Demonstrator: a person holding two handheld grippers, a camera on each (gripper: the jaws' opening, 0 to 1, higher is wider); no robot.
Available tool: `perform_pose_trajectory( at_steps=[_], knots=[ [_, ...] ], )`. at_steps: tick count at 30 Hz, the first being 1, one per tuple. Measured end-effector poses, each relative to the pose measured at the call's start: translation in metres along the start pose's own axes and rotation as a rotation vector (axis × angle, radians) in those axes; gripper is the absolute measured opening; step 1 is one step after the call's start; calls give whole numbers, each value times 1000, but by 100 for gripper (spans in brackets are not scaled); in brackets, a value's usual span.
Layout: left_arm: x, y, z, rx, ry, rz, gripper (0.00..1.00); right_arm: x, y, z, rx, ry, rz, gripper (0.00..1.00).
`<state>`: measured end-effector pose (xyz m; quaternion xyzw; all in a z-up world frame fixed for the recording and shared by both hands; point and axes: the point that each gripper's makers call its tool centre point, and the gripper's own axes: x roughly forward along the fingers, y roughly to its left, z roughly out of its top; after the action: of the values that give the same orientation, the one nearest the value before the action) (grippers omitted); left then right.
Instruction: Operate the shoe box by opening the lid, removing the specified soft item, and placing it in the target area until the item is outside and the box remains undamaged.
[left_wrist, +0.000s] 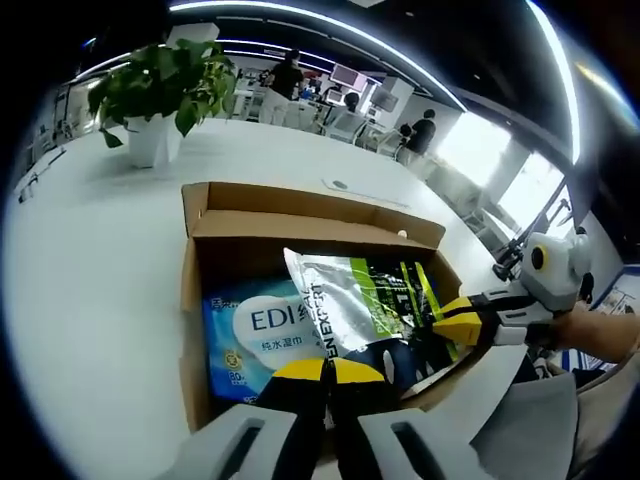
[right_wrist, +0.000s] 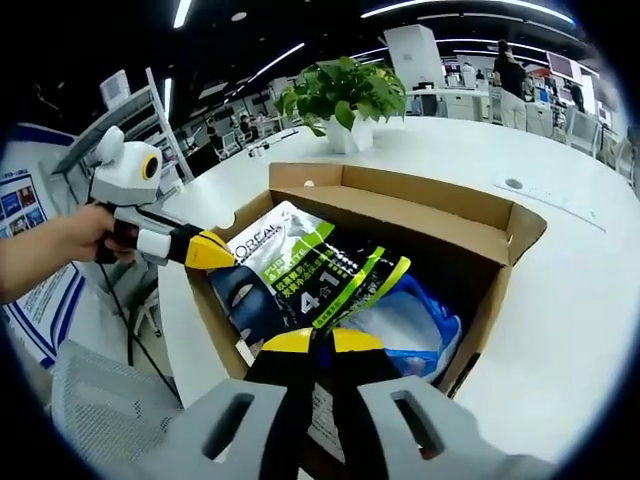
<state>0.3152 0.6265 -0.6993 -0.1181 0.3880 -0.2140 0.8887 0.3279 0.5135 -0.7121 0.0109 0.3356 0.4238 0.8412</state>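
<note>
— While the left gripper (left_wrist: 328, 370) is reaching in at the box's near edge, what are its jaws doing?
— They are sitting together on the lower end of the silver-and-green pouch (left_wrist: 360, 305), apparently pinching it, though the contact is hard to make out. The right gripper (right_wrist: 325, 341) is closing its yellow tips on the pouch's other edge.
— Where is the pouch lying?
— Inside the open cardboard box (left_wrist: 300, 215), slanting over a blue wipes pack (left_wrist: 255, 340), its long axis running from the near corner toward the far wall.
— Beyond that?
— A potted plant (left_wrist: 160, 95) is standing on the white table (left_wrist: 90, 260).
</note>
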Motion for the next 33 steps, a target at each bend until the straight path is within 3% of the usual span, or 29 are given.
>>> perform_pose_trajectory(
  at_steps=[10,14,23,33],
  knots=[
    [0,-24,11,36,-3,-3,0,-25,-10,15,111,-54,-31,0],
    [4,-39,15,89,14,-8,0,-39,-17,19,164,-75,-50,0],
    [17,-80,24,124,32,-67,0,-77,-46,22,282,-101,-102,0],
    [42,-125,33,154,42,-141,0,-117,-84,17,351,-115,-165,0]
  ],
)
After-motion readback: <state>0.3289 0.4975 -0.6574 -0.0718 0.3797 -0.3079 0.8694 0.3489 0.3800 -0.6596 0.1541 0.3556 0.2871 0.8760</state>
